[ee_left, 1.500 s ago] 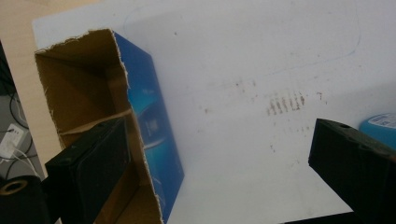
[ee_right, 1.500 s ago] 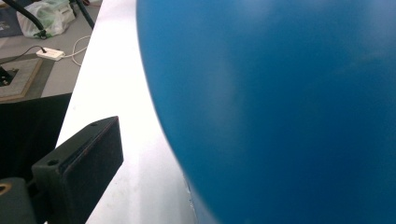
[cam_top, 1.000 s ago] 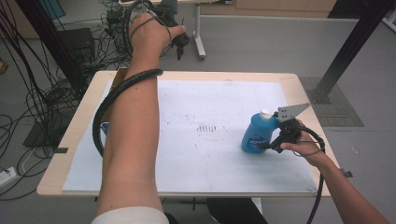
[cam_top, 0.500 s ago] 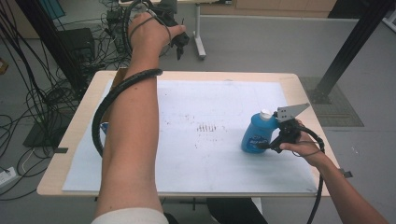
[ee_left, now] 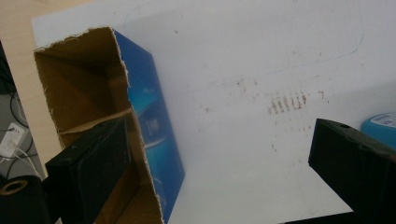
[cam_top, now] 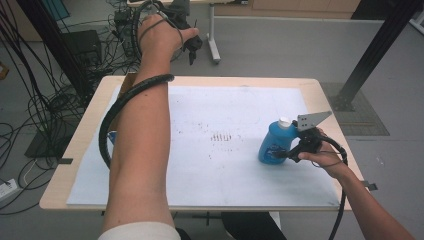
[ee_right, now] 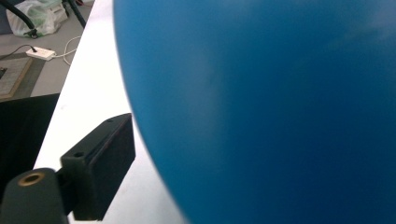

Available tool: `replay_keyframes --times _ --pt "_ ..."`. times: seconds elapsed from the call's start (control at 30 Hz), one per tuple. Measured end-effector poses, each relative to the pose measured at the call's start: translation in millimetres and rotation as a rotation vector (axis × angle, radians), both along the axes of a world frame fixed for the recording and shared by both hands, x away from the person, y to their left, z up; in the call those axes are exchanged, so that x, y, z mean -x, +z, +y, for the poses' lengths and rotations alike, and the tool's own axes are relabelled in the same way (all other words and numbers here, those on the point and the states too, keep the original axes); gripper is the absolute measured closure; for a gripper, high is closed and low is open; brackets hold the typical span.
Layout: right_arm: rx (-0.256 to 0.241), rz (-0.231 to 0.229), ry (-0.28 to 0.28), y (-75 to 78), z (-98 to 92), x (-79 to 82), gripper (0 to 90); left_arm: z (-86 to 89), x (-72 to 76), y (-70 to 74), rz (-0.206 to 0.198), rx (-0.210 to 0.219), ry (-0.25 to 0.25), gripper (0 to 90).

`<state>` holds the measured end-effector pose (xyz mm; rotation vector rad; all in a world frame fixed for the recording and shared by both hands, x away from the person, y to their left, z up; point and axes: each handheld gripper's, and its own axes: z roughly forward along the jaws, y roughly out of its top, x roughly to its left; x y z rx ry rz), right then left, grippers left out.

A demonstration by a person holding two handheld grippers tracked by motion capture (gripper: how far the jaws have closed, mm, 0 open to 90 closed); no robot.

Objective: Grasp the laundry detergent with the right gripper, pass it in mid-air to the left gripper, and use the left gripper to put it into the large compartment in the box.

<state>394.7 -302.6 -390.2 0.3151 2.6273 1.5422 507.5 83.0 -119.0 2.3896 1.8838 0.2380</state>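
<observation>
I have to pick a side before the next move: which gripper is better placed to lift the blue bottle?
Right. The right gripper is already at the blue bottle, its jaws against the bottle's side. The left gripper is raised beyond the table's far edge, jaws wide apart, looking down at the torn cardboard box.

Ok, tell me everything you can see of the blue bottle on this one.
The blue bottle is glossy and plastic-looking, with a rounded body, a white cap and a pale label. It stands upright on the white mat, toward the table's right side. The right gripper is at its lower side. In the right gripper view the blue wall sits close against one jaw; whether the jaws are clamping it cannot be told.
</observation>
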Motion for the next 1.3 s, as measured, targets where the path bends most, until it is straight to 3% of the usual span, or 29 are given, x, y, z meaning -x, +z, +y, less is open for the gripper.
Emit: replay_keyframes --times 0.47,0.63,1.3 --pt "0.011 -0.02 0.038 -1.6 1.6 -2.8 28.2 1.0 -0.4 -2.1 0.007 -0.008 0.0 5.8" --pt "0.018 -0.049 0.038 -2.1 0.8 -3.9 37.2 2.7 -0.1 -3.6 0.01 -0.009 0.0 5.8" --pt "0.009 -0.027 0.046 -2.8 -1.2 -6.3 40.1 6.0 -0.1 -4.1 0.008 -0.009 0.006 5.8"
